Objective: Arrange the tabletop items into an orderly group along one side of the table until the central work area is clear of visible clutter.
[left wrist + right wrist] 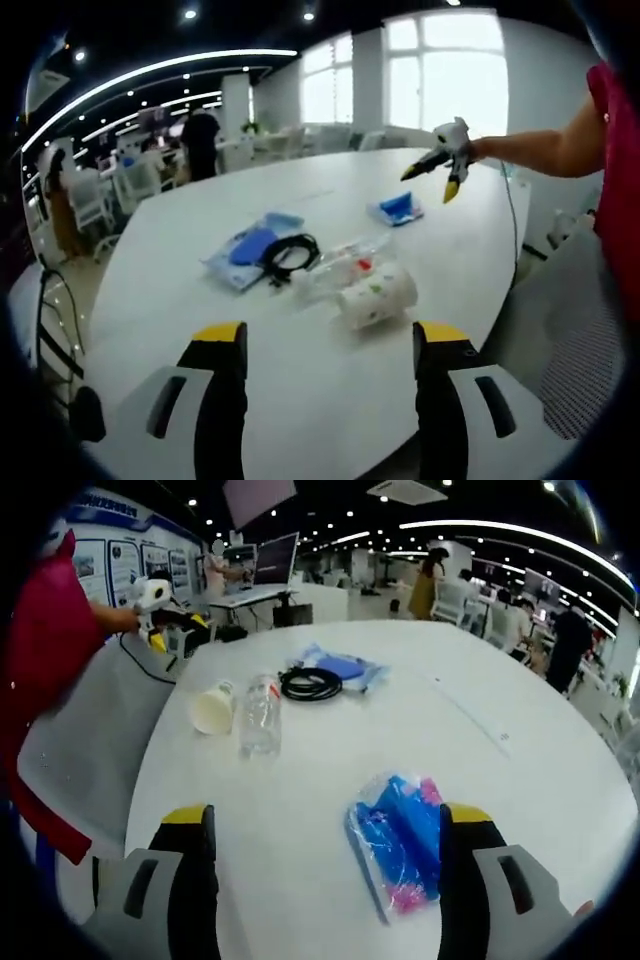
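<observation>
In the left gripper view we see our left gripper (330,345) with its jaws spread wide over the near edge of the white table (200,290), holding nothing. We take the clear bottle (340,262) as our landmark: it lies on its side near the middle of the table, its long axis running left to right across the view, cap end toward the right. The paper cup (378,296) lies on its side just in front of the bottle, touching or nearly so; which end is its mouth we cannot tell here. A coiled black cable (290,254) sits just left of the bottle, resting partly on a blue packet (250,246). Beyond the bottle to the right lies a second blue bag (396,208). Further right, our right gripper (447,167) hangs above the table, its jaws parted and empty.

In the right gripper view the right gripper (325,840) has its jaws spread wide, empty, with the blue bag (400,855) lying between them on the table (480,710). The bottle (260,716) lies further out, its long axis pointing away from us. The cup (213,708) lies just left of it, mouth toward us. The cable (310,684) and packet (340,667) lie beyond the bottle to the right. The left gripper (165,615) is off to the left, its jaws unclear.
</observation>
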